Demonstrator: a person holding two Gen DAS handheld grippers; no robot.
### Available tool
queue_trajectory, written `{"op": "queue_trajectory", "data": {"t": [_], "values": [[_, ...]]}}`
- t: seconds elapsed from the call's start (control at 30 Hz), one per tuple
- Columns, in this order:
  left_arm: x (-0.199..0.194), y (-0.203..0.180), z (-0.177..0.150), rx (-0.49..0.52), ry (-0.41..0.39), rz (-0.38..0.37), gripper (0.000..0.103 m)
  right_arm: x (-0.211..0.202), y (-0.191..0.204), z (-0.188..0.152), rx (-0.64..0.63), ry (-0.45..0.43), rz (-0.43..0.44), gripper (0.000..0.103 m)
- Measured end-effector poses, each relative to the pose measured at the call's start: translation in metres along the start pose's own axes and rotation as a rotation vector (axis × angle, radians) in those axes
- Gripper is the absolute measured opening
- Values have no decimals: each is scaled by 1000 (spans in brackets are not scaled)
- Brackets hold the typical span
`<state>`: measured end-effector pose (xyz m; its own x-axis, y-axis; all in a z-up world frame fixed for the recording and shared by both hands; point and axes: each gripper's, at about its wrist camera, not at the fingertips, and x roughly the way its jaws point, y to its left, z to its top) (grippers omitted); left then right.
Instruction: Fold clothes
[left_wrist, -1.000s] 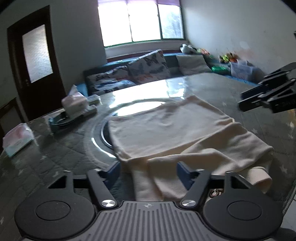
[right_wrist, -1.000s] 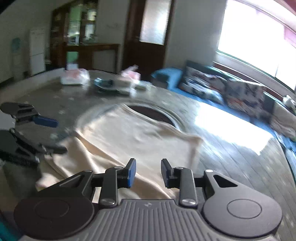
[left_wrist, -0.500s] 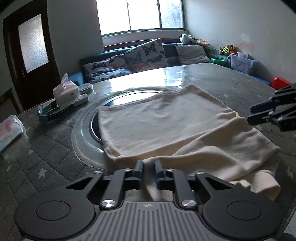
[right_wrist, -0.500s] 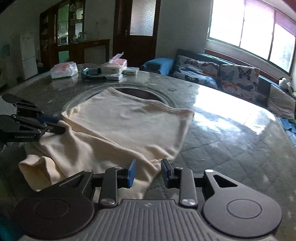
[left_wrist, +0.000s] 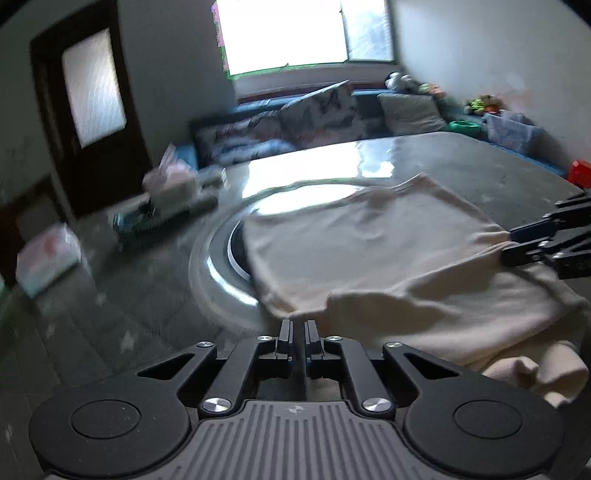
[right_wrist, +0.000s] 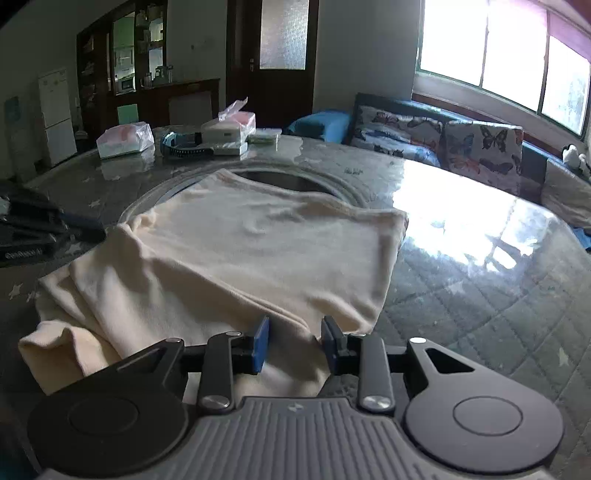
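Note:
A cream garment (left_wrist: 369, 240) lies partly folded on a round table, over its glass turntable (left_wrist: 218, 266). In the left wrist view my left gripper (left_wrist: 299, 330) is shut at the cloth's near corner, and the edge seems pinched between the tips. In the right wrist view the garment (right_wrist: 258, 251) fills the middle. My right gripper (right_wrist: 293, 341) stands open, with a raised fold of the cloth's near edge between its blue pads (right_wrist: 260, 345). The right gripper (left_wrist: 508, 243) also shows at the cloth's right edge, and the left gripper (right_wrist: 92, 229) at its left corner.
A tissue box (right_wrist: 229, 127), a dark tray (right_wrist: 184, 146) and a plastic-wrapped pack (right_wrist: 123, 140) sit at the table's far side. A loose bunch of cloth (right_wrist: 55, 354) lies near the table's front edge. A sofa with cushions (right_wrist: 443, 140) stands beyond the table.
My left gripper went from open around the cloth edge to shut, and its view is now blurred by motion. My right gripper came down onto the cloth's near edge and opened wider.

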<state>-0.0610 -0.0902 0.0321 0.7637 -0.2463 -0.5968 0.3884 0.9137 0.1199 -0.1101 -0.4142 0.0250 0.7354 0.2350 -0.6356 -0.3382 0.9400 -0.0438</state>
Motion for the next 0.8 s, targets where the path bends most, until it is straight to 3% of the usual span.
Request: {"op": "queue_trajectory", "data": {"t": [0.3,0.43,0.67,0.8], "values": [[-5,-23,20,-2,-36,-152,16,-1,19,10,-53,-12,42,29],[15,-34,19,12,2,-177,16,-1,32,12,-83,-14,77,29],[12,-23,10,7,-1,-162,17,10,44,4,-109,19,103,29],[9,-17,4,14,-13,-157,27,6,42,8,-99,9,108,29]]}}
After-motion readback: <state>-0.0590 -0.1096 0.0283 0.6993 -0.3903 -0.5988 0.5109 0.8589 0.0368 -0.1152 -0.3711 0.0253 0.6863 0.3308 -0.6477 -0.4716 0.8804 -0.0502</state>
